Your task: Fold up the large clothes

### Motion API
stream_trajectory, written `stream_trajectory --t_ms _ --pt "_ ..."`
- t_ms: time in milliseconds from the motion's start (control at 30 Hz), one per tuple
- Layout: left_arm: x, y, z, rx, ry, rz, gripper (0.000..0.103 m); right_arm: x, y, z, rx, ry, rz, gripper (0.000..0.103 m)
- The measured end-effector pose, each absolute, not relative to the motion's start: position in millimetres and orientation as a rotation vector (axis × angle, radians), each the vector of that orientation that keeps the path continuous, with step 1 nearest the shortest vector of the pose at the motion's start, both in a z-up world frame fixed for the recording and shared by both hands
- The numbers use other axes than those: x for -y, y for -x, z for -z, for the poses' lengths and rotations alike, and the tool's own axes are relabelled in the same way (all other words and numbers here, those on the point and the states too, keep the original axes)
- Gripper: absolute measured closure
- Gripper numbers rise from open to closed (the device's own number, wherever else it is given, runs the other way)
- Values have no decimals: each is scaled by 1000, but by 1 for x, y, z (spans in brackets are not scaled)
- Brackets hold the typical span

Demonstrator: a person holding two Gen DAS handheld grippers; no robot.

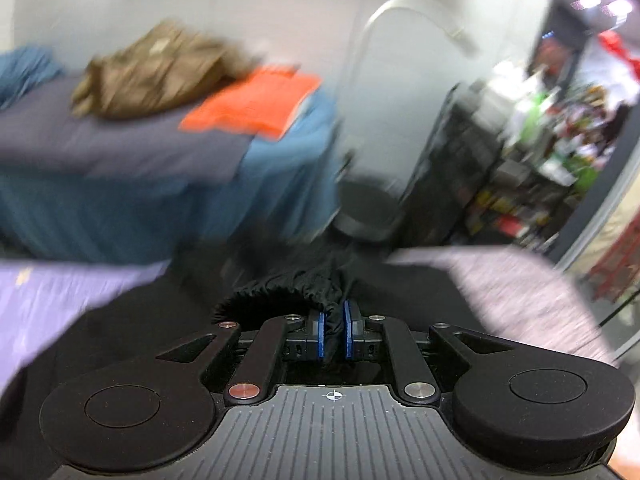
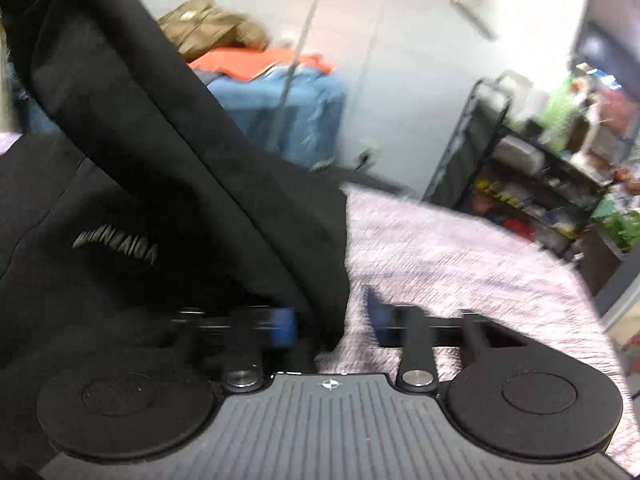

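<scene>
Garment: black garment (image 2: 132,184); grey lettering (image 2: 116,249) too blurred to read.
Left claw (image 1: 334,334): clamped on gathered black cuff (image 1: 288,292).
Right claw (image 2: 332,324): spread apart, holding nothing.

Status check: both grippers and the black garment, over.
Left gripper shut on black garment, gathered hem pinched. Right gripper open, garment edge between its fingers. Nothing in the way on the pale bedspread.

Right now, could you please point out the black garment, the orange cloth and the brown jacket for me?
black garment (image 2: 120,208): right wrist view, on its broad front panel.
orange cloth (image 1: 256,104): left wrist view, on its flat top.
brown jacket (image 1: 160,72): left wrist view, on the crumpled middle.
</scene>
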State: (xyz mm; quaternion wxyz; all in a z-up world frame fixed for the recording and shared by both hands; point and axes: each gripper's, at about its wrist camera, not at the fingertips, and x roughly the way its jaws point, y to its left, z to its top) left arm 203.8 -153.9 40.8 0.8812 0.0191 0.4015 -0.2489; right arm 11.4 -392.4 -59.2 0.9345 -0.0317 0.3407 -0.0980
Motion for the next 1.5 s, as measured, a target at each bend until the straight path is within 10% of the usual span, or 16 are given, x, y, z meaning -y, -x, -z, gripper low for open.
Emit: stream_trajectory --t_ms 300,367,467,533,833,1500 --pt "132 -202 88 -1160 -90 421 53 391 -13 67 -746 92 183 67" --pt "127 -201 102 -1210 -48 390 19 393 -13 71 -787 81 155 67" --pt "117 -200 107 -1236 12 377 1 392 -5 67 -775 95 127 55" --pt "109 -197 105 -1248 13 343 0 393 1 61 -779 82 123 33" --pt "83 -165 67 -1051 66 212 0 385 33 18 -597 -28 -1 10" --pt "167 -187 128 -1090 -177 313 0 346 -61 92 -796 72 -61 0"
